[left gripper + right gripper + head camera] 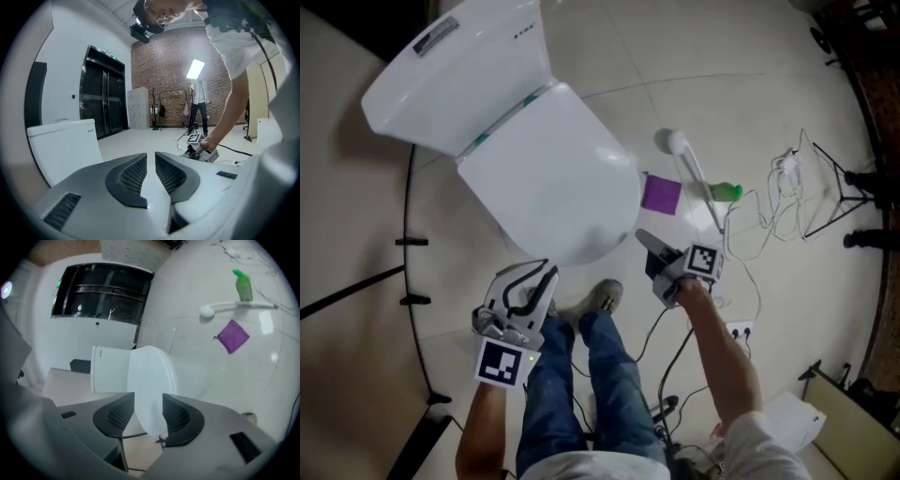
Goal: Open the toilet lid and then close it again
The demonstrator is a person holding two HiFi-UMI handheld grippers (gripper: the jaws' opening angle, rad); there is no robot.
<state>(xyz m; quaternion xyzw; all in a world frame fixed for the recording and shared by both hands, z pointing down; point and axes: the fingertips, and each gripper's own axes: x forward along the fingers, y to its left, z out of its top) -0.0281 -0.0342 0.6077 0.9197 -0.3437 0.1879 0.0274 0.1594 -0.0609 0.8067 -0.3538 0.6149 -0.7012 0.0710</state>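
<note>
Nearest me, the left hand-held gripper (539, 277) hangs over the person's jeans (553, 375), its jaws drawn almost together with nothing between them. The right hand-held gripper (647, 242) has its jaws well apart, just beside the front edge of the toilet lid (548, 173), which lies closed on the bowl. Beyond, a purple cloth (662, 193) and a green bottle (727, 192) lie on the floor (722, 75).

We see the glossy white toilet lid (551, 173) shut flat, its rounded front toward five o'clock, the tank (459, 66) at its eleven o'clock.
</note>
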